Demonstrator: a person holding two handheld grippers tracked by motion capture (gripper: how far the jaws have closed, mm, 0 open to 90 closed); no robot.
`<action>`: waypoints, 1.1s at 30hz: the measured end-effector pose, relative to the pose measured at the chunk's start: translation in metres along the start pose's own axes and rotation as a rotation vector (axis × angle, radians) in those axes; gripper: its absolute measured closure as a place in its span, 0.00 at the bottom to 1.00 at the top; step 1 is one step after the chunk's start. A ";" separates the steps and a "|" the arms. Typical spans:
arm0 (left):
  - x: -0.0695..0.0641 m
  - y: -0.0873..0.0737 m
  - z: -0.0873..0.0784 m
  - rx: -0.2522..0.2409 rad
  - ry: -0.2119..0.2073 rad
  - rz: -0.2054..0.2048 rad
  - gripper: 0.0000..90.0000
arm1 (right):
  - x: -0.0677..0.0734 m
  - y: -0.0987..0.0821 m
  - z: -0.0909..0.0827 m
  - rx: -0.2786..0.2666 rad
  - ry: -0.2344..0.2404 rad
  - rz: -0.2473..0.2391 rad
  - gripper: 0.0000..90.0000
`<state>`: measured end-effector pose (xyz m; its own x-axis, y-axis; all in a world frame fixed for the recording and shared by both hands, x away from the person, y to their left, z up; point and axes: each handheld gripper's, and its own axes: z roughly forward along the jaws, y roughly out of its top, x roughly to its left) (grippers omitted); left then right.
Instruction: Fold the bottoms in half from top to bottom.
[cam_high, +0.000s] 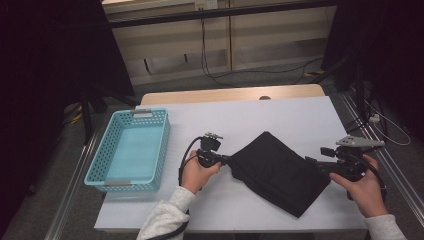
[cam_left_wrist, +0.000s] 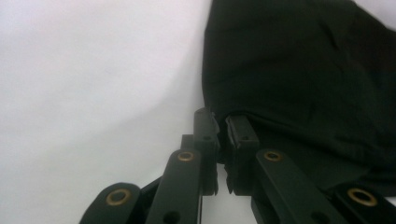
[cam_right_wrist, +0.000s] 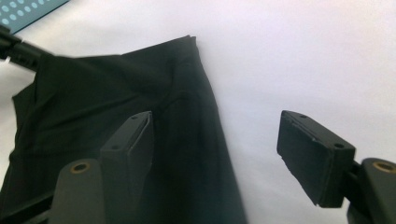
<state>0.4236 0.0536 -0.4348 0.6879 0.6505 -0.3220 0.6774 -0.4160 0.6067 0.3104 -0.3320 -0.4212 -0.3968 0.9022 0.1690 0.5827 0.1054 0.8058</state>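
On the white table (cam_high: 280, 107), a black cloth (cam_high: 275, 170) lies slightly right of centre, spread as a rough diamond with one corner toward twelve o'clock and another toward five. At nine o'clock from it, well apart, sits an empty turquoise basket (cam_high: 100, 160) along the table's left edge.

At the cloth's nine-o'clock corner the left gripper (cam_high: 226, 160) has its jaws pinched together on the fabric edge — in the left gripper view the two pads (cam_left_wrist: 205, 128) stand nearly touching with the hem caught between them. At the three-o'clock corner the right gripper (cam_high: 312, 162) is at the cloth, but in its own view the jaws (cam_right_wrist: 215, 154) stand wide apart: one pad hangs over the black fabric, the other over bare table, and neither presses anything.

So the work seems at an early stage — one corner is secured, the other only approached. What is left, as I judge it: closing the right jaws on their corner, then lifting or folding the cloth, and possibly carrying it to the basket.
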 end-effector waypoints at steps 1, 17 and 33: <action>0.003 0.002 -0.001 -0.007 0.007 -0.001 0.94 | 0.001 -0.001 0.000 -0.001 0.000 -0.003 0.30; 0.048 0.029 -0.020 -0.007 0.137 -0.047 0.94 | 0.016 -0.003 0.011 0.018 0.016 -0.020 0.29; 0.065 0.019 -0.032 -0.045 0.253 -0.075 0.46 | 0.051 0.004 0.048 0.079 0.070 -0.056 0.29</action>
<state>0.4726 0.1079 -0.4210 0.5450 0.8192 -0.1785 0.7080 -0.3356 0.6214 0.3269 -0.2652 -0.4367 -0.4775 0.8627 0.1664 0.6112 0.1901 0.7683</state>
